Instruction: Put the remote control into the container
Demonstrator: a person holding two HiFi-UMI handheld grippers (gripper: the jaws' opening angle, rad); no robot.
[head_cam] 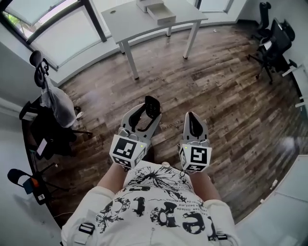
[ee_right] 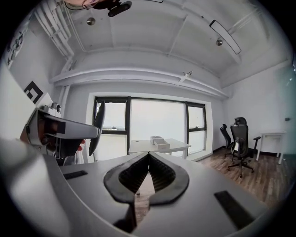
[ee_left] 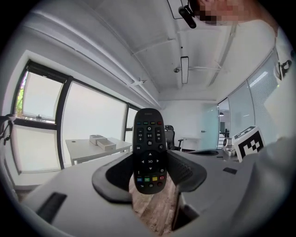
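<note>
A black remote control (head_cam: 152, 106) stands upright between the jaws of my left gripper (head_cam: 146, 113), which is shut on its lower half. In the left gripper view the remote control (ee_left: 149, 134) faces the camera with its buttons, and the left gripper (ee_left: 149, 162) pads press its sides. My right gripper (head_cam: 195, 116) hangs beside it, shut and with nothing in it; the right gripper (ee_right: 148, 155) jaws meet at their tips. The container, a white open box (head_cam: 161, 13), lies on a white table (head_cam: 130, 19) far ahead. The same container (ee_left: 102, 143) (ee_right: 158, 142) appears small in both gripper views.
Both grippers are held over a wooden floor (head_cam: 216, 91), well short of the table. Black office chairs (head_cam: 274, 43) stand at the right. At the left, a chair with a grey cloth (head_cam: 53, 103) sits near the windows (head_cam: 57, 33).
</note>
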